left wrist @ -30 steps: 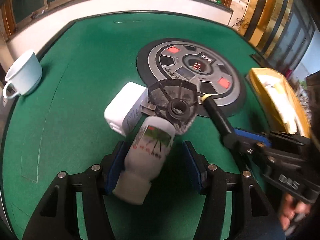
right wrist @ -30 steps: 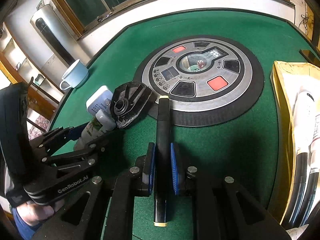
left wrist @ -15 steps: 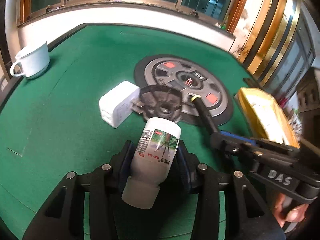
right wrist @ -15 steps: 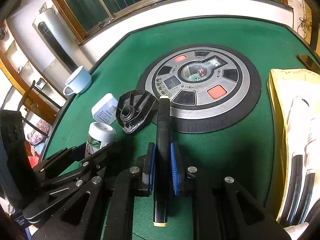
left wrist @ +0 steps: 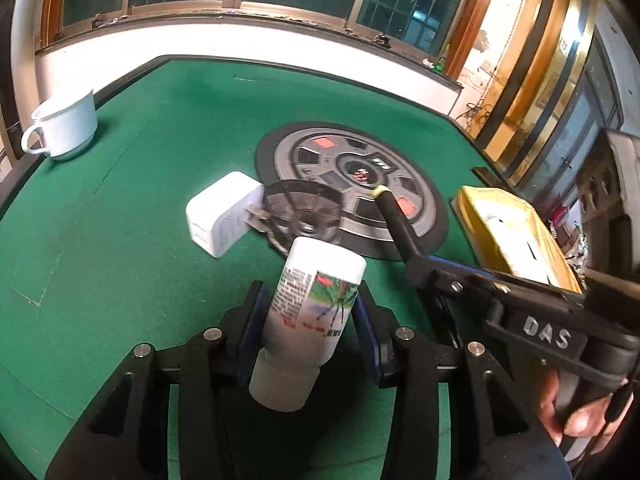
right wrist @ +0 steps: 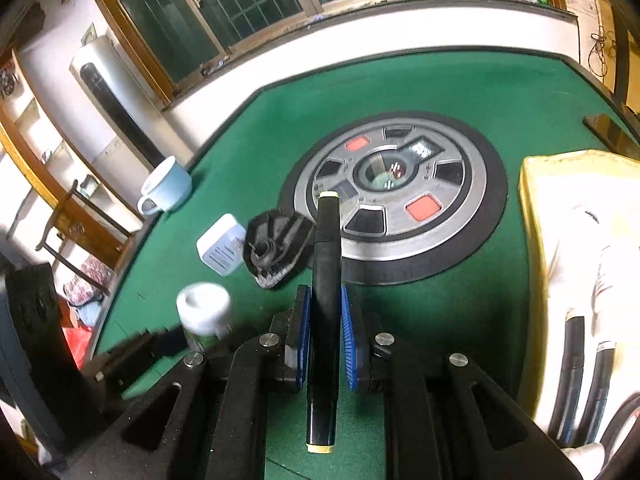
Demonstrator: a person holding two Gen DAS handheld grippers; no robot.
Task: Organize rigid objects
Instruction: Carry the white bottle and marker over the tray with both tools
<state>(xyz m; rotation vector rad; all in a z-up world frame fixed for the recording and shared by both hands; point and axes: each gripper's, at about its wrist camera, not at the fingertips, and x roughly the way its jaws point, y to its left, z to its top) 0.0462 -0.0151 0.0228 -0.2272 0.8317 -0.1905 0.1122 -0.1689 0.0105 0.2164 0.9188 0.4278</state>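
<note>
Progress was judged to be partial, with two things lifted and none yet seen set down. A bottle (left wrist: pixel 316 308) was held clear of the green surface (left wrist: pixel 120 220) by the left gripper (left wrist: pixel 310 336), jaws clamped on its sides, cap toward the camera. A marker (right wrist: pixel 326 280) was held by the right gripper (right wrist: pixel 325 340), jaws closed on its barrel, its tip pointed toward the dial (right wrist: pixel 394 196) set in the middle of the surface.

Two things were left lying just beside the dial, on its side toward the cup (left wrist: pixel 66 126): a black wheel (left wrist: pixel 306 216) overlapping the dial's rim, and a white charger (left wrist: pixel 224 212) with its prongs touching the wheel. The cup was seen well apart from the dial, near the surface's edge.

A yellow tray (right wrist: pixel 532 216) was seen on the dial's far side from the cup, with white and black items already in it. It was taken as the likely destination, though that could not be confirmed. Bottle, marker, wheel and charger were all judged still to be placed.
</note>
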